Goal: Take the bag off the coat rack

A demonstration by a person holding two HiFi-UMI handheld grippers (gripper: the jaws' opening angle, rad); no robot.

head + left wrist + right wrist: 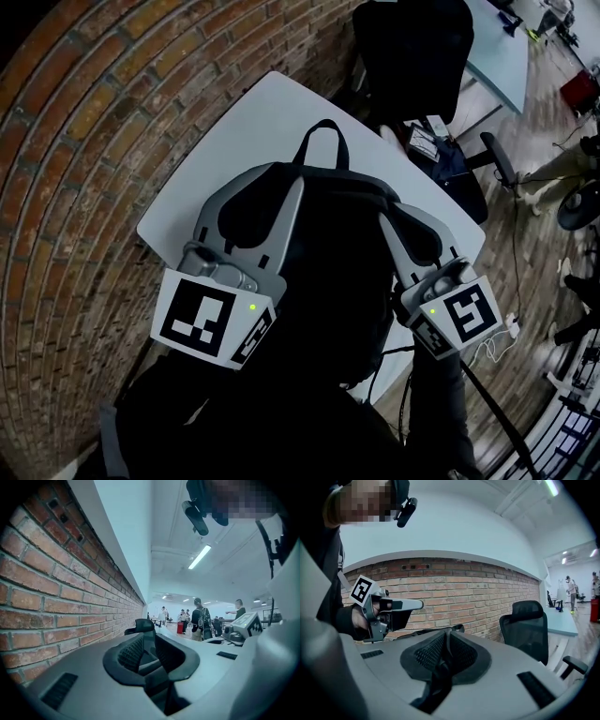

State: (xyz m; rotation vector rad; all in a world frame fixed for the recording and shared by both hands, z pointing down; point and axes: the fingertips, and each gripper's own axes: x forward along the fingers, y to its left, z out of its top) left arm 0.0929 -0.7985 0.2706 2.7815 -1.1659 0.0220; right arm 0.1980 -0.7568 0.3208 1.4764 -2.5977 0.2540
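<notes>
Your right gripper point(447, 634) pinches a strap point(437, 682) of the bag point(328, 234), and your left gripper point(149, 641) gapes. The brick wall point(84, 169) crowds the bench point(244, 122), with a chair point(412, 47) beyond.

One bag point(323, 225), black, centre of head view. Two grippers: left gripper point(143, 626), right gripper point(451, 631). Two marker cubes: lower left point(208, 319), lower right point(464, 314). Two tables: white table point(234, 141) at centre, pale table point(502, 56) upper right. One office chair point(412, 47), top.
</notes>
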